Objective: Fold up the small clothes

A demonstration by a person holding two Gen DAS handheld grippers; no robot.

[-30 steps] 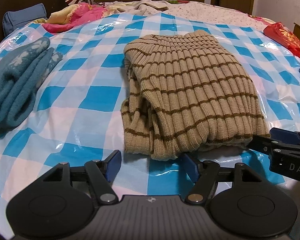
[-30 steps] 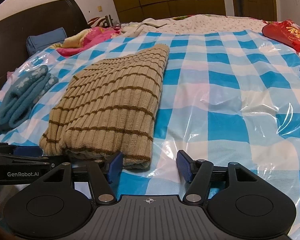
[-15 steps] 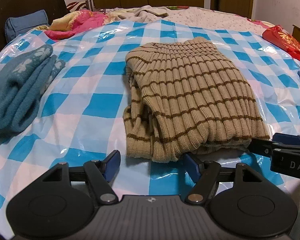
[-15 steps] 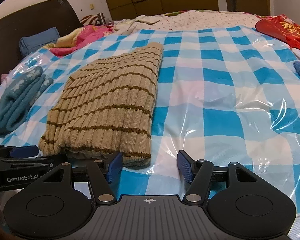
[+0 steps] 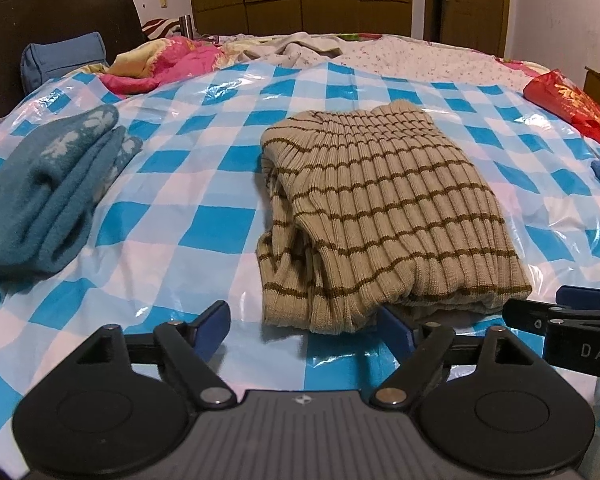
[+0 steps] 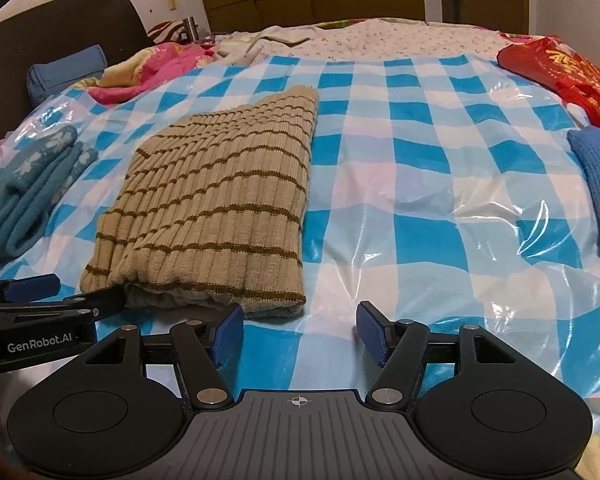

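Both the left gripper [image 5: 302, 326] and right gripper [image 6: 300, 330] gape empty; that tan brown-striped ribbed knit sweater [image 5: 384, 216], mid-frame, looks soft, floppy, best pinched at its near corners.

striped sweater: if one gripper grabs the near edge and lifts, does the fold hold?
Probably not: the striped sweater is soft ribbed knit, so it would likely droop and unfold. Loose layers show at its left side. On the glossy plastic sheet it may slide when pushed.

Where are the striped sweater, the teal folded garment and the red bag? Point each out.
striped sweater [image 5: 384, 216]: left wrist view, top folded layer.
teal folded garment [image 5: 48, 184]: left wrist view, upper surface.
red bag [image 6: 568, 74]: right wrist view, crinkled top.
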